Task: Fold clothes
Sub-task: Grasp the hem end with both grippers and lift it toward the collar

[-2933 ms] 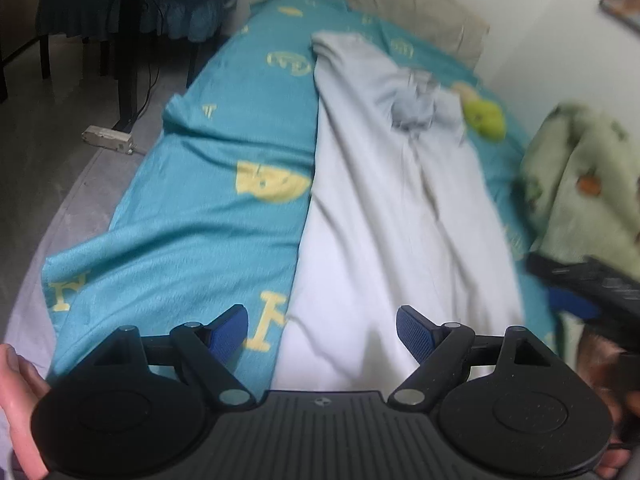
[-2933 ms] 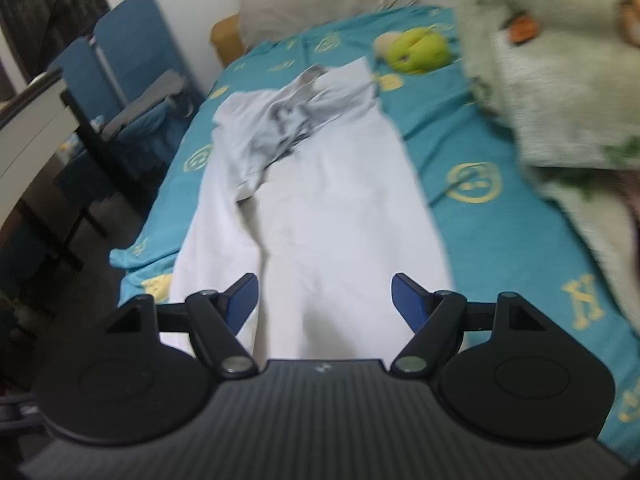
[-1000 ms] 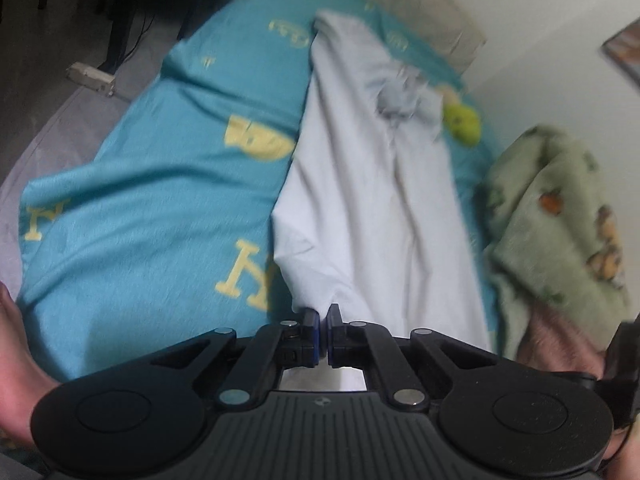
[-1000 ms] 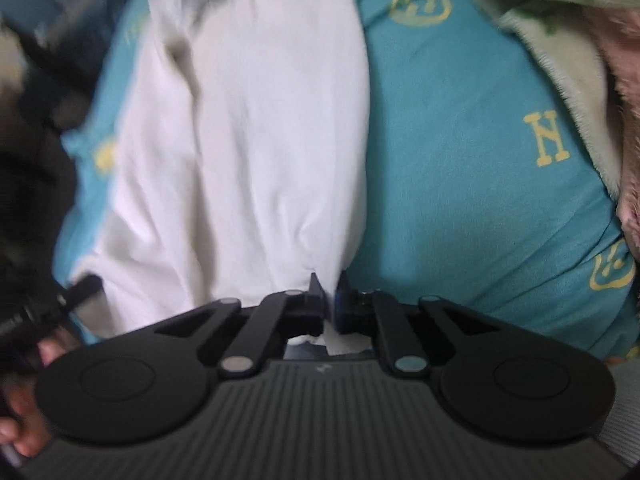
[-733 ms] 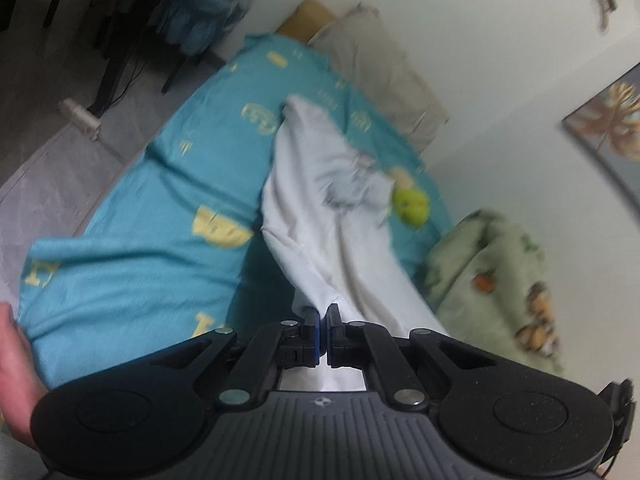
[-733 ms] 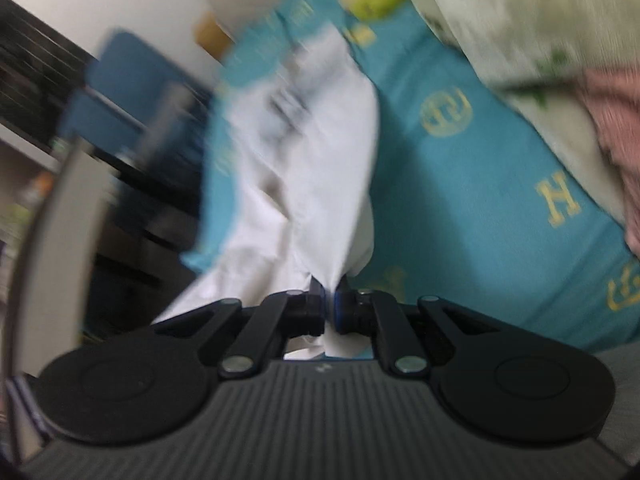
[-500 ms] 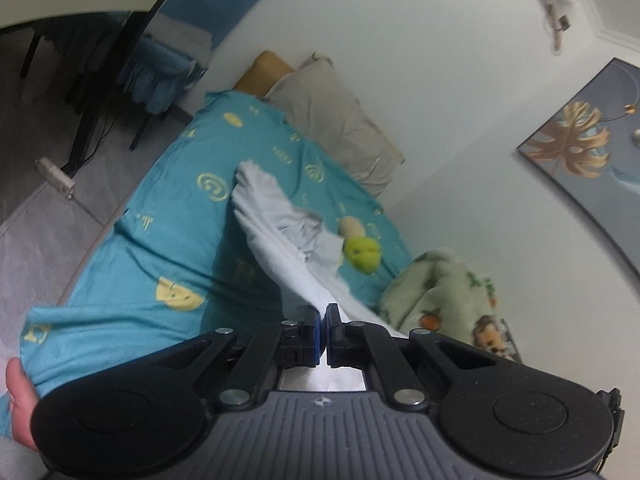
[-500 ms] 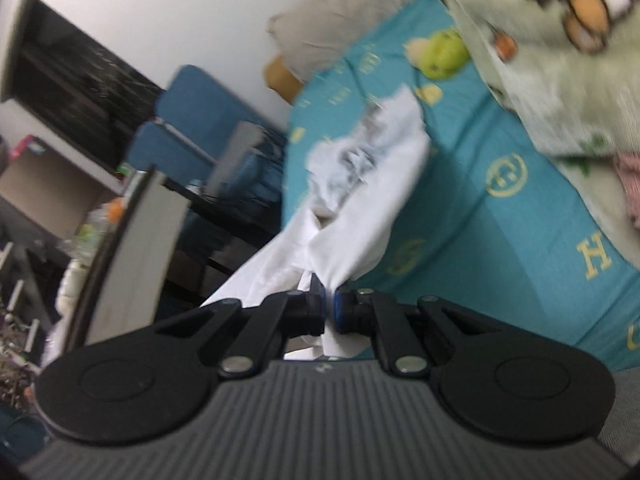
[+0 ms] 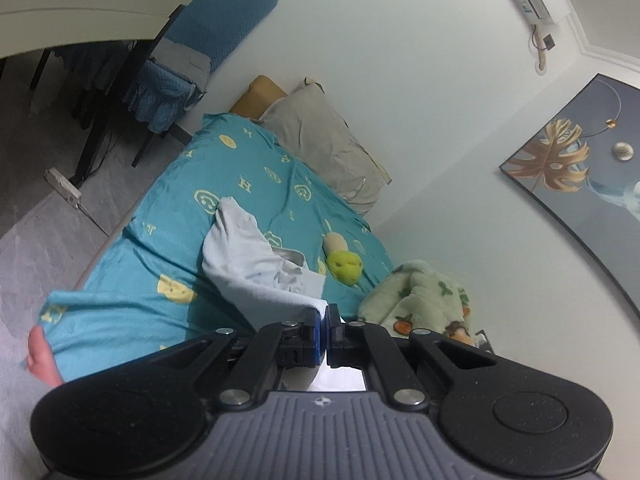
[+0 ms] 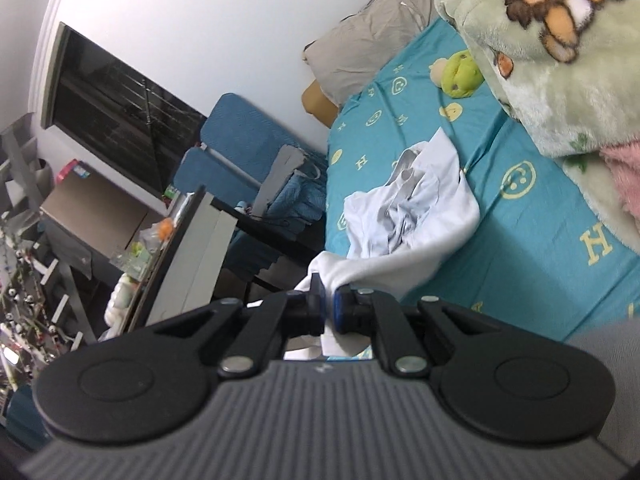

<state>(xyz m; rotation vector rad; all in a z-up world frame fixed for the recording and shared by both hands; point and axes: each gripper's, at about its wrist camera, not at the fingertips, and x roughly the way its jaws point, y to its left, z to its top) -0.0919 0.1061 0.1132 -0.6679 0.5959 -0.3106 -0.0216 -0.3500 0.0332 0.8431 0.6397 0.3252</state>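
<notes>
A white garment (image 9: 256,268) hangs from both grippers down to the teal bedsheet (image 9: 224,184), its far end bunched on the bed. My left gripper (image 9: 323,322) is shut on one near corner of it. My right gripper (image 10: 329,298) is shut on the other near corner; the garment (image 10: 404,216) stretches away from it in the right wrist view. Both corners are lifted above the bed (image 10: 532,216).
A green plush toy (image 9: 346,266) and a beige pillow (image 9: 324,148) lie at the head of the bed. A fleece blanket (image 10: 548,52) is heaped on the wall side. A desk (image 10: 188,248) and blue chairs (image 10: 236,148) stand beside the bed.
Both grippers closed on the garment's near corners, then rose and pulled back. The garment lifted off the bed and bunched toward its far end.
</notes>
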